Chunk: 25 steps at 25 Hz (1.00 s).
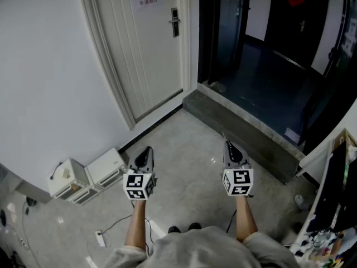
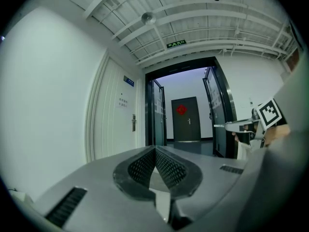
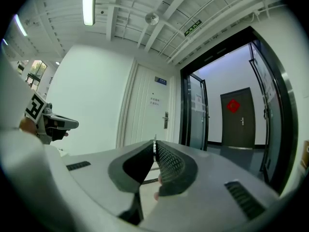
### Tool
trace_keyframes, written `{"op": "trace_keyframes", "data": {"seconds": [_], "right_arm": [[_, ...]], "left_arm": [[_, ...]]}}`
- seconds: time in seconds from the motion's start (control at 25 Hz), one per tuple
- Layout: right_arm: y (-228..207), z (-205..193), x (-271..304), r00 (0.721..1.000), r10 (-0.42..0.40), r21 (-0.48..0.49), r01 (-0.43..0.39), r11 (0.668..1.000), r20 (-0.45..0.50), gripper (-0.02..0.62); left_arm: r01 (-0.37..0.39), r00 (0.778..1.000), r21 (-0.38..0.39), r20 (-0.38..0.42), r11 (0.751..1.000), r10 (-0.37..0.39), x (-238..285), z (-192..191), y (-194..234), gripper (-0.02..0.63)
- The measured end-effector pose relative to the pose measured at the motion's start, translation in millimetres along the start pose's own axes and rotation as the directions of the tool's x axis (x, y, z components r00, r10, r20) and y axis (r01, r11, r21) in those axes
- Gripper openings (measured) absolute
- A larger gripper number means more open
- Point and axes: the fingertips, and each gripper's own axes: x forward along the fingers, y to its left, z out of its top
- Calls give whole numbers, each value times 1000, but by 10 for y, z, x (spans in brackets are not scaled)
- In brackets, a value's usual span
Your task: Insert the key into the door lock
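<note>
Both grippers held level, side by side, facing the white door [image 1: 146,54] and well short of it. Right gripper [image 3: 154,147]: jaws closed on the key [image 3: 154,140], thin metal blade clamped edge-on between the pads with its tip poking out front. Left gripper [image 2: 155,151]: jaws closed, pads meeting at the tips, nothing between them. Door lock [image 1: 174,22] sits at the door's right edge, under the handle, next to the dark open doorway [image 1: 223,32]. Key is not near the lock.
</note>
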Motion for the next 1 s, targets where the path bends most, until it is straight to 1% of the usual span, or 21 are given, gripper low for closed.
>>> {"op": "trace_keyframes", "data": {"seconds": [0.36, 0.6, 0.8, 1.0], "right_arm": [[-353, -57, 185, 1000, 26, 0, -26, 1000, 3, 29], [-507, -135, 364, 999, 51, -3, -51, 999, -5, 29], [-558, -257, 539, 998, 65, 0, -65, 998, -22, 29], [-547, -335, 910, 998, 61, -4, -61, 998, -35, 29]], "left_arm": [[-20, 1000, 13, 0, 1000, 20, 363, 30, -202, 17], [-15, 1000, 12, -16, 1000, 15, 584, -51, -362, 17], [-24, 999, 13, -27, 1000, 25, 736, -136, -318, 17], [-20, 999, 3, -39, 1000, 21, 1034, -251, -113, 17]]}}
